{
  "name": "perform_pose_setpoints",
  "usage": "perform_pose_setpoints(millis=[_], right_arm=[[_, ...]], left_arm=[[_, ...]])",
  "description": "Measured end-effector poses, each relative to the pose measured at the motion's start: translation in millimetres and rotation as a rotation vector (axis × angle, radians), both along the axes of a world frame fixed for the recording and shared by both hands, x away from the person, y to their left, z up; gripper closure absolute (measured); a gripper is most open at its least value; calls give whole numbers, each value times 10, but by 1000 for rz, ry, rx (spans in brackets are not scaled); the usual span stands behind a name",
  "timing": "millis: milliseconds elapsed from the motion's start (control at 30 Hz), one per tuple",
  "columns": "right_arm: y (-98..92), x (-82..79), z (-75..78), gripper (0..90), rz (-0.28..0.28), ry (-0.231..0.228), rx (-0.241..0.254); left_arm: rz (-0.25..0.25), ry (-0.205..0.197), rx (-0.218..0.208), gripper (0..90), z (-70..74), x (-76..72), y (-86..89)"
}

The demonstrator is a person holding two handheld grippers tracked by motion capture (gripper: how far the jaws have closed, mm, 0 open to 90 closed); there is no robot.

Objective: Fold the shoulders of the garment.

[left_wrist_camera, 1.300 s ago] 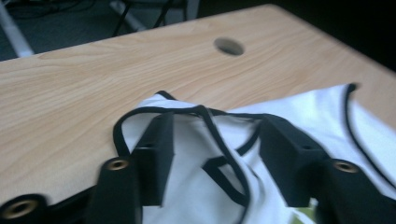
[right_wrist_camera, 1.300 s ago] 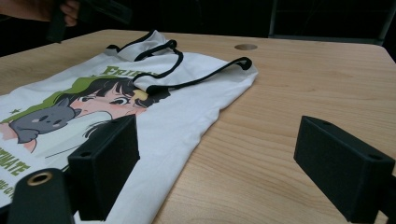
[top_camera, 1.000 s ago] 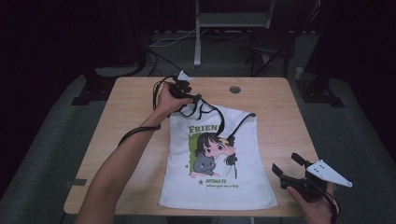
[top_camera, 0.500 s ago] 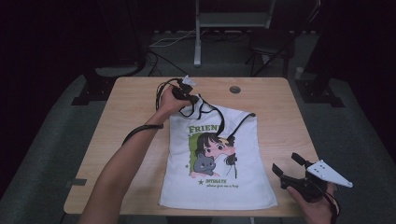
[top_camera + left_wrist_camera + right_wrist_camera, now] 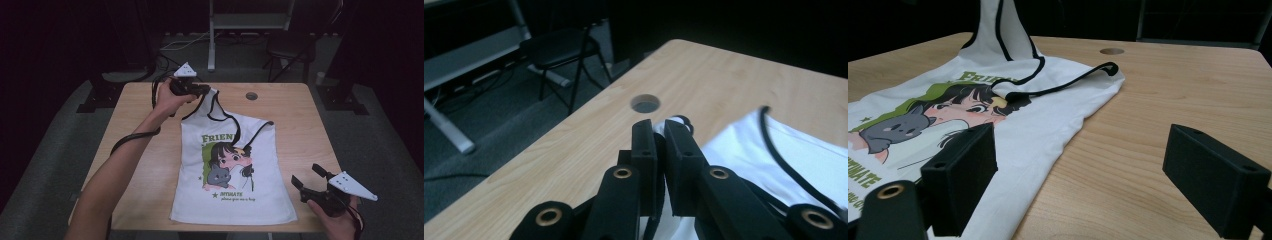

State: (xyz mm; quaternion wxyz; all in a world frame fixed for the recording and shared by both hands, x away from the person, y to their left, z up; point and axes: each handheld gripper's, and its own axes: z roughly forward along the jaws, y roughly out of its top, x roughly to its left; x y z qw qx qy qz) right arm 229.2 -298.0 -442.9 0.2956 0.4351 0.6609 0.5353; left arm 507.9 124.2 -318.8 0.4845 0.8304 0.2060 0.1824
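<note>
**benchwatcher:** Tank top (image 5: 235,175) is the thing in play, white with black trim and a cartoon girl-and-cat print. Most of it lies flat on the desk (image 5: 140,130), but one shoulder strap (image 5: 212,102) is lifted off the wood, pinched in the left claw (image 5: 202,90). Its jaws have just been closing, and in the left gripper view the left claw's pads (image 5: 646,150) sit nearly together with white cloth and black trim squeezed between them. Just ahead of that claw is a round hole (image 5: 251,95) in the desk.

**gripfan22:** And the right claw (image 5: 310,180)?

**benchwatcher:** Jaws wide apart, nothing in them. It hovers near the desk's front corner, just beside the shirt's hem. In the right gripper view the shirt's side edge runs past the claw's left pad (image 5: 965,175), and the other strap (image 5: 1068,82) lies flat further ahead. Beyond the left claw, off the desk, a black chair (image 5: 559,47) stands on grey floor.
</note>
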Motion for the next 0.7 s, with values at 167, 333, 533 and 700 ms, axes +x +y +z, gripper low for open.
perform_pose_setpoints(millis=[167,333,533,700], right_arm=[[1,-3,0,136,-1,0,1],[-1,-5,-1,136,-1,-5,2],[-5,-2,-1,136,1,0,6],[-7,-5,-2,136,1,-5,5]], left_arm=[[-71,13,32,826,-28,-140,23],[-187,84,104,797,-208,-310,27],[-369,169,263,672,-441,-552,-73],[-305,92,314,584,-446,-535,-122]])
